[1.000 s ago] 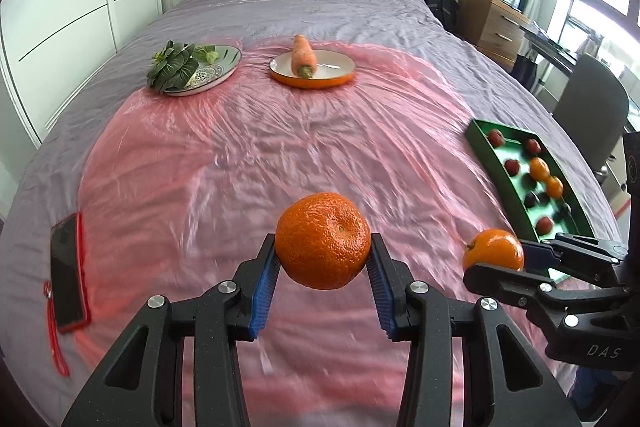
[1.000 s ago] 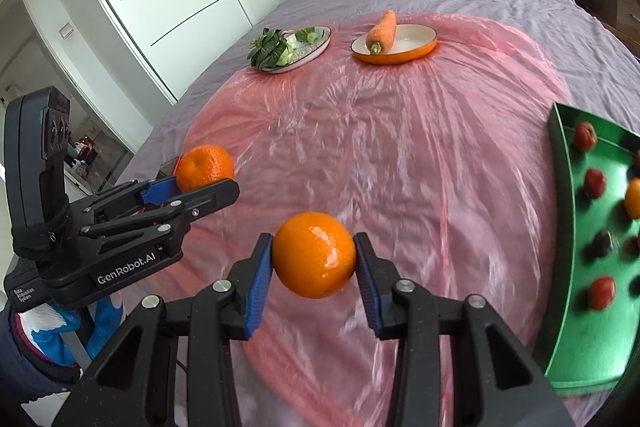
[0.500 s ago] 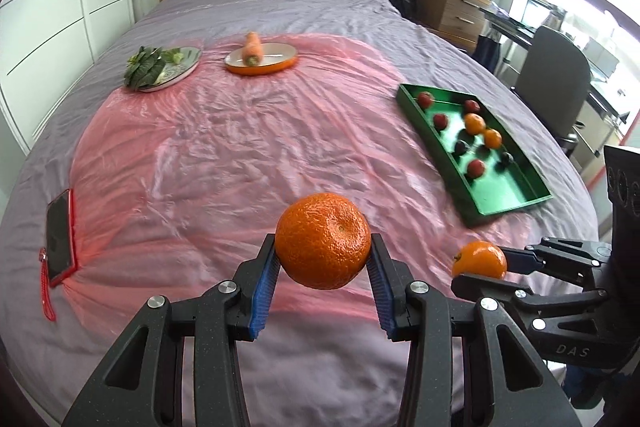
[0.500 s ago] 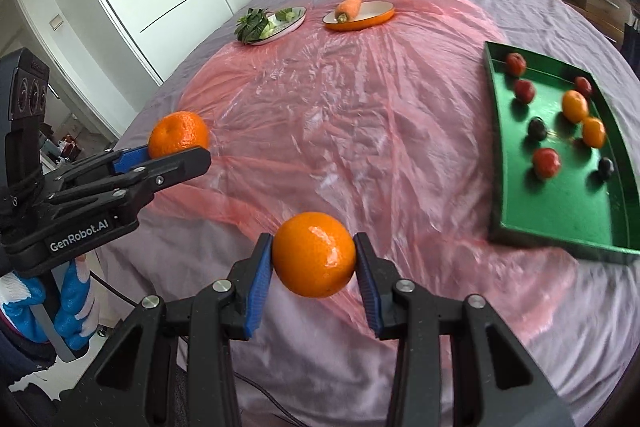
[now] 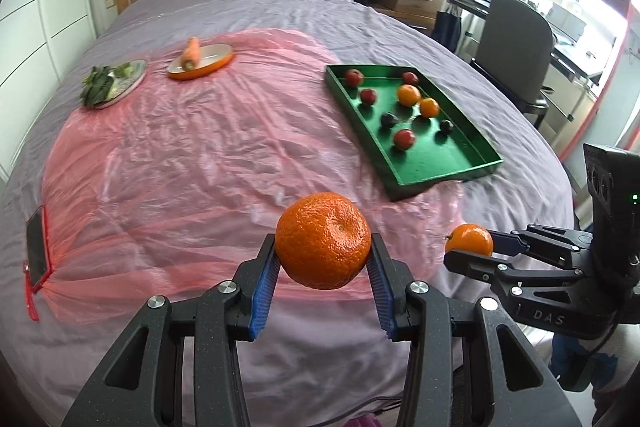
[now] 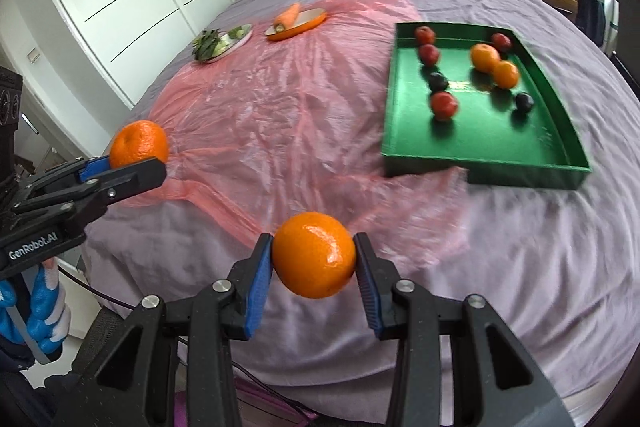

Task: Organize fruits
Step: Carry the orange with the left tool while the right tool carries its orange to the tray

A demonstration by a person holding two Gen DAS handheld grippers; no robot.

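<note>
A bedroom, and a wide bed under a grey-purple cover (image 5: 280,3) with a crinkled pink plastic sheet (image 5: 208,147) spread over it. From the left wrist view, the left gripper (image 5: 323,259) is clamped on a bumpy orange mandarin (image 5: 323,239), blue pads pressing both sides, the fruit in the air above the sheet's near edge. Beyond the mandarin, up and to the right, lies the shallow green rectangular tray (image 5: 436,179) with small red, dark and orange fruits scattered inside. Just right of the mandarin, the right gripper (image 5: 472,247) shows with its own fruit.

Over to the right wrist view: the right gripper (image 6: 314,261) is closed on a smooth glossy orange (image 6: 314,259), held above bare cover at the sheet's near edge. The green tray (image 6: 480,163) sits beyond the orange, up and right. Left of the orange, well apart, the left gripper (image 6: 132,163) carries the mandarin (image 6: 139,144).
</note>
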